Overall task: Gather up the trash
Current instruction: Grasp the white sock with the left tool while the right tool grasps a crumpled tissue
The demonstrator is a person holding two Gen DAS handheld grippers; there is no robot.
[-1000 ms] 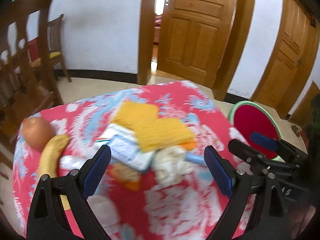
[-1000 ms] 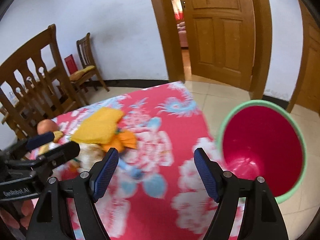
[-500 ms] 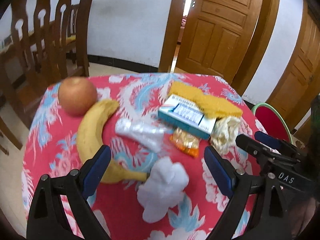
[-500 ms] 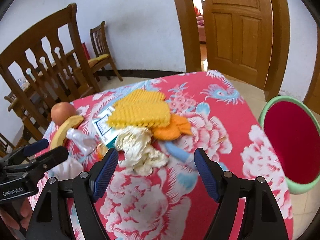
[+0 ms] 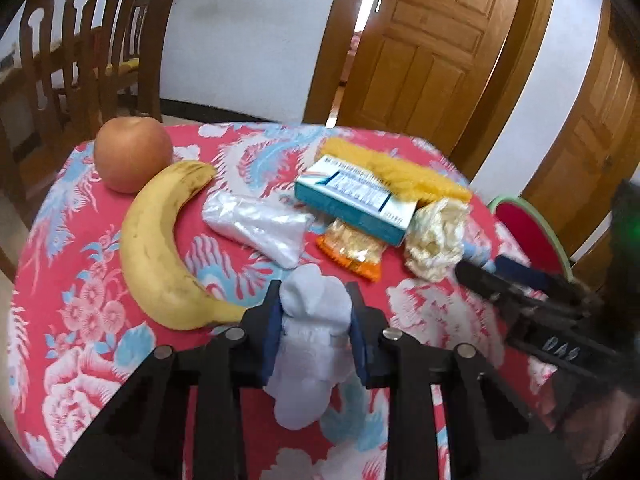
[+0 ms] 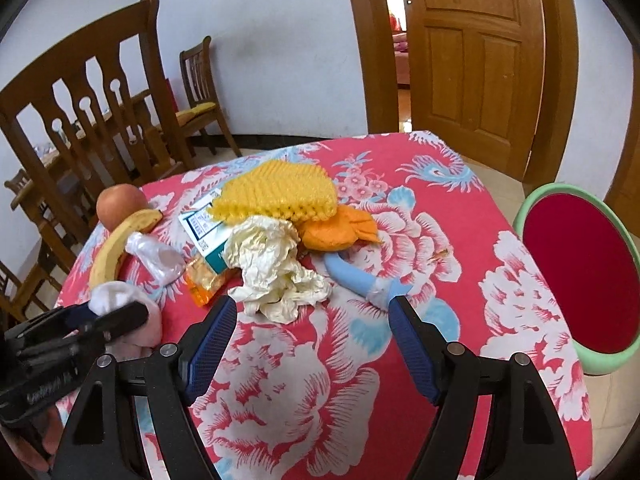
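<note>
Red flowered tablecloth (image 5: pixel 420 308) covers the table in front of you. From left to right lie an apple (image 5: pixel 132 152), a banana (image 5: pixel 156 240), a clear plastic bag (image 5: pixel 260 226), a blue-and-white box (image 5: pixel 352 196) and crumpled cream paper (image 6: pixel 272 264). Your left gripper (image 5: pixel 314 312) has just been closing and now pinches a white tissue wad (image 5: pixel 310 360). Your right gripper (image 6: pixel 312 312) stands open above the cloth, just in front of the cream paper. Far right, off the table, sits a green-rimmed red bin (image 6: pixel 580 276).

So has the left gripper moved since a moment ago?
Yes. The left gripper came in toward the yellow banana, and its jaws have just been closing on the white crumpled tissue.
</note>
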